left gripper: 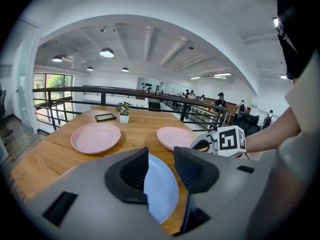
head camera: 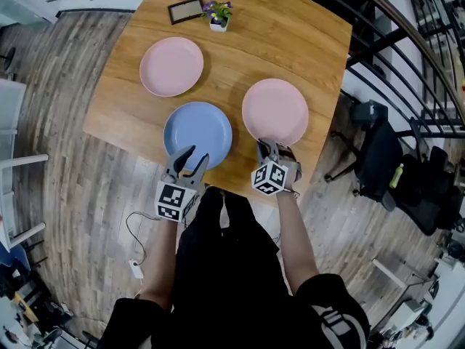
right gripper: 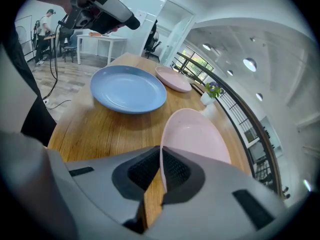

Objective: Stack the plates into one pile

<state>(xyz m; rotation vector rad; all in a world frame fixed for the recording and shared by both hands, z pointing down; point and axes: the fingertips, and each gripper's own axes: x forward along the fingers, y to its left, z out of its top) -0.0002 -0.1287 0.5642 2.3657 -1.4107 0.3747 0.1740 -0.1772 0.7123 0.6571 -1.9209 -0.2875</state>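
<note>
Three round plates lie apart on the square wooden worktop [head camera: 290, 35], each on its own patch of wood. The nearer pale-pink round plate [head camera: 275, 111] sits toward the right side. Its near rim is pinched between the closed jaws of the right hand-held gripper [head camera: 266, 148], with the black ribbed pads pressing on either face of the rim. Seen along that gripper, the plate slopes away from the jaws; I cannot tell whether its far edge touches the wood.

Just beside it to the left lies the pale-blue round plate [head camera: 197, 131], flat on the wood and close to the near edge. The left hand-held gripper [head camera: 196, 156] hovers at the blue plate's near rim with its jaws spread apart and its pads pressing on nothing. The blue surface shows through the gap.

The farther pale-pink round plate [head camera: 171, 66] rests flat beyond the blue one, well apart from the gripped plate. Past it, near the far edge, stands a small white pot of purple flowers [head camera: 218, 14]. Just beside the pot, a dark rectangular picture frame [head camera: 186, 10] lies flat.

A black metal railing [head camera: 392, 42] curves past the worktop's right side. A black office chair [head camera: 378, 155] stands on the grey plank floor [head camera: 65, 166] off to the right.
</note>
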